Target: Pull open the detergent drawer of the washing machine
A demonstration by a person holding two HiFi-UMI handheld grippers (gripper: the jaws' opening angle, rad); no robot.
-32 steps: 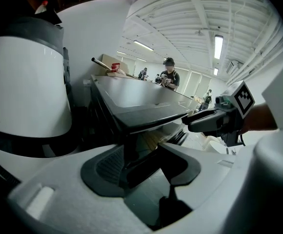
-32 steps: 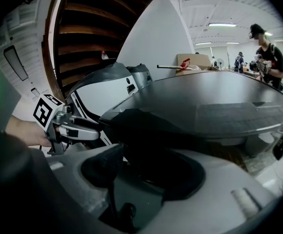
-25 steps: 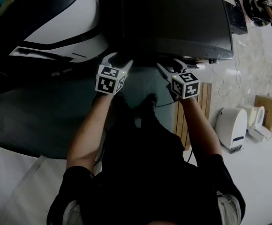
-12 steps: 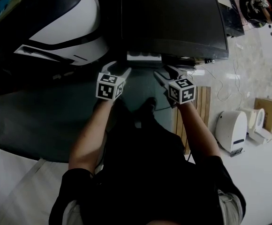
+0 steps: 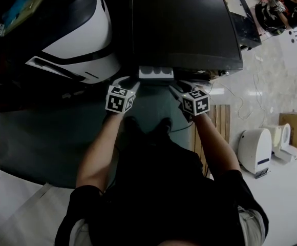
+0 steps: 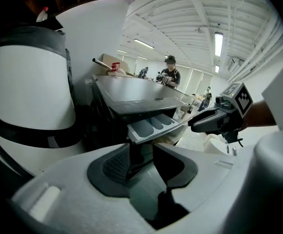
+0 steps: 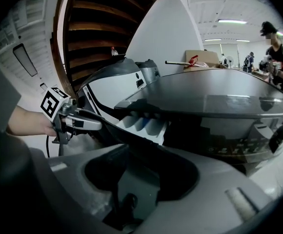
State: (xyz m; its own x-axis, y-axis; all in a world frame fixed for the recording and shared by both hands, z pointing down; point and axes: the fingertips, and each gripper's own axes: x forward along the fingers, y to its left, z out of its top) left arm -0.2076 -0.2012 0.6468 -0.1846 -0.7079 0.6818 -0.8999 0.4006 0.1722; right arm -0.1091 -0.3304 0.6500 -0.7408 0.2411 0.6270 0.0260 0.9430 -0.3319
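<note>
The washing machine shows its dark top in the head view. Its white detergent drawer sticks out of the front, compartments showing. My left gripper hovers just left of and below the drawer, my right gripper just right of it. Both pairs of jaws are closing with nothing between them. In the left gripper view the drawer lies ahead of my left gripper, apart from it. The right gripper view has the drawer beyond my right gripper.
A rounded white-and-black appliance stands left of the machine. To the right are wooden slats, a white device, a cardboard box and a thin cable on the pale floor. A person is at the far back right.
The white drawer has slid out of the machine front, where none showed a second ago. Both grippers have drawn back a little toward me.
</note>
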